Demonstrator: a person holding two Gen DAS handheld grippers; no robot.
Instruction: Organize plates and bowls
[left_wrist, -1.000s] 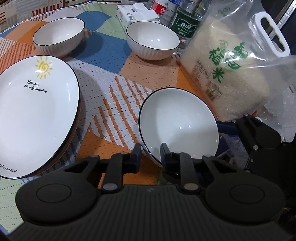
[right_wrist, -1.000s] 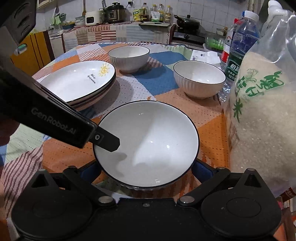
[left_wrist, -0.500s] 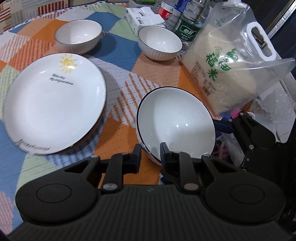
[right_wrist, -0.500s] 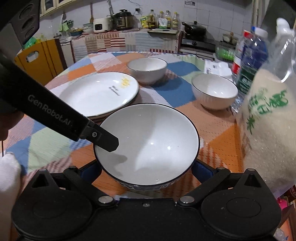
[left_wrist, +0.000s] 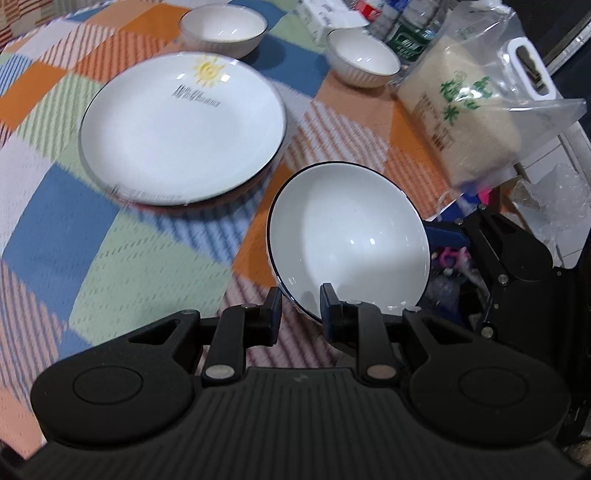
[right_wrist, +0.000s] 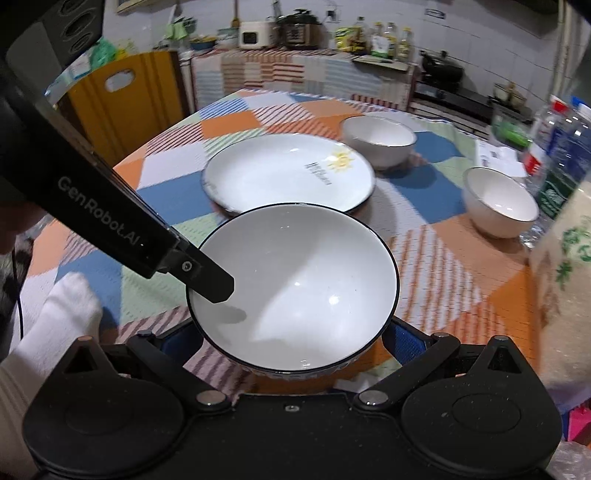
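Holding one white bowl (left_wrist: 351, 243) with both grippers, up off the patchwork tablecloth (left_wrist: 66, 229). Left gripper (left_wrist: 300, 310) is pinched on the near rim: one finger inside the bowl, the other outside. From the right wrist view we see the same bowl (right_wrist: 295, 288) cradled between the wide-spread blue pads (right_wrist: 402, 339) of the right gripper (right_wrist: 291, 341); both pads sit against the outer wall, so we read it as gripping across the full body. The left gripper's finger (right_wrist: 207, 280) shows in that view too, hooked over the bowl's left rim.

Bowl is tilted, opening toward the left wrist camera, and sits over the table's near edge, just beside the plate stack (left_wrist: 183, 129). Top plate carries a yellow sun print and a line of text, blurred here. We cannot tell how many plates are under it.

Two more white bowls rest on the cloth beyond the stack: far bowl (left_wrist: 223, 31) behind the plates, right bowl (left_wrist: 364, 59) near the rice bag (left_wrist: 476, 114). Water bottles (right_wrist: 557, 158) stand behind the right bowl. Gloved hand (right_wrist: 55, 332) is visible low left in the right wrist view.
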